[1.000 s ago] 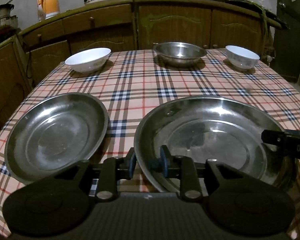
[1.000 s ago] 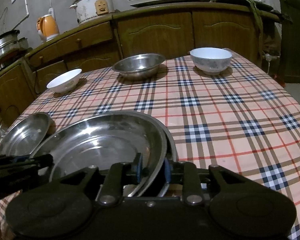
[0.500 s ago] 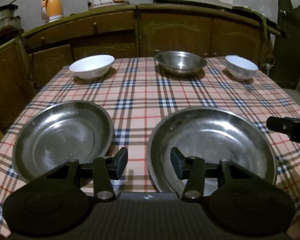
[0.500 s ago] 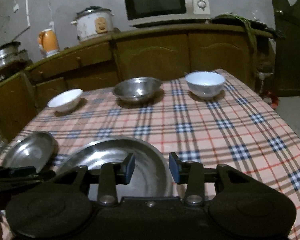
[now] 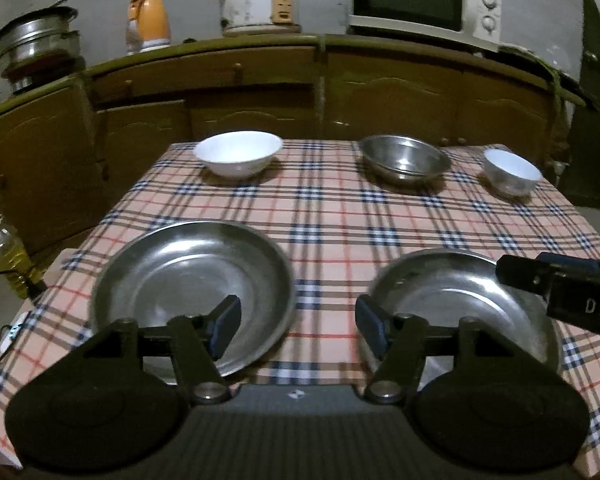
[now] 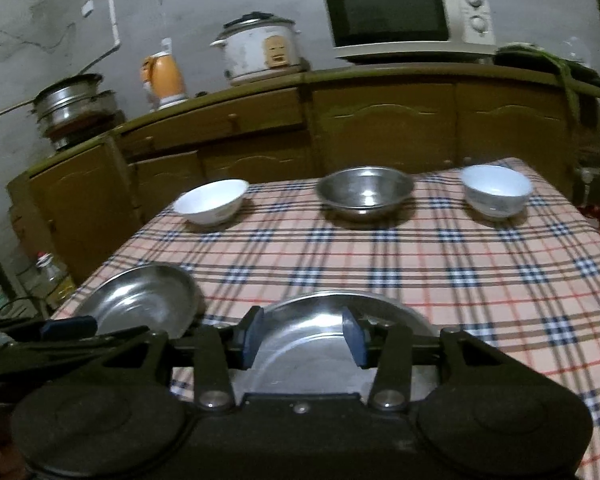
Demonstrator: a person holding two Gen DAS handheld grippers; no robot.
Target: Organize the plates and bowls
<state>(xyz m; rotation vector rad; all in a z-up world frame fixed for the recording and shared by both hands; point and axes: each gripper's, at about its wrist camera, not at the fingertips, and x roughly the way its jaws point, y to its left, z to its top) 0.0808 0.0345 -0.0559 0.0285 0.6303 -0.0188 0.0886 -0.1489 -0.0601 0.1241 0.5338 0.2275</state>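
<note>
Two steel plates lie at the near edge of the checked table: the left plate (image 5: 192, 284) (image 6: 140, 304) and the right plate (image 5: 460, 304) (image 6: 324, 340). At the far edge stand a white bowl (image 5: 238, 153) (image 6: 212, 200), a steel bowl (image 5: 404, 158) (image 6: 364, 190) and a small white bowl (image 5: 510, 170) (image 6: 496, 190). My left gripper (image 5: 298, 328) is open and empty, above the gap between the plates. My right gripper (image 6: 304, 340) is open and empty, above the right plate; it shows in the left wrist view (image 5: 560, 284).
Wooden cabinets (image 5: 320, 88) run behind the table with a microwave (image 5: 424, 4), rice cooker (image 5: 260, 0), orange kettle (image 5: 148, 20) and stacked pots (image 5: 36, 48). An oil bottle (image 5: 8, 252) stands off the table's left side.
Both grippers let go of the right steel plate, opened wide, and pulled back and up. The plate now lies flat on the table.
</note>
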